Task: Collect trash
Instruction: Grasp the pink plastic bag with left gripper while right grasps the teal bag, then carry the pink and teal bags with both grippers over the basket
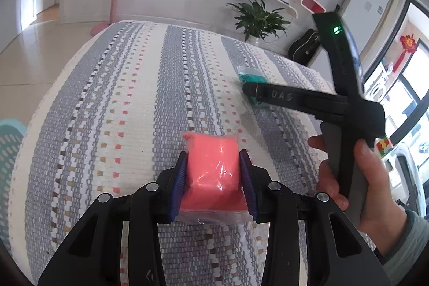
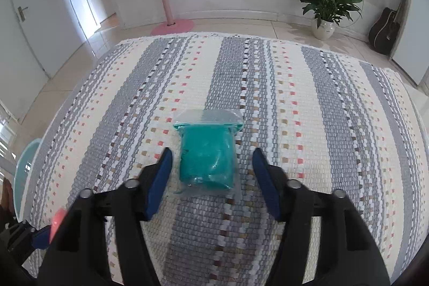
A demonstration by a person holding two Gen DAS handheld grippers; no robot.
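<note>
A pink packet in clear plastic (image 1: pixel 209 152) is pinched between the blue pads of my left gripper (image 1: pixel 213 173), which is shut on it just above the striped woven rug (image 1: pixel 120 87). A teal packet in a clear bag (image 2: pixel 205 136) lies flat on the rug. My right gripper (image 2: pixel 211 154) straddles it, open, with a gap on each side between pad and bag. In the left wrist view, one black finger (image 1: pixel 270 95) of the right gripper crosses in front of the teal packet (image 1: pixel 249 73), and a hand (image 1: pixel 370 178) holds that gripper's handle.
A pale teal perforated basket (image 1: pixel 8 152) stands off the rug's left edge, also seen at the basket rim (image 2: pixel 24 165). Beyond the rug are a pink coat stand (image 2: pixel 171 26), a potted plant (image 2: pixel 325 4), a guitar (image 2: pixel 386 28) and tiled floor.
</note>
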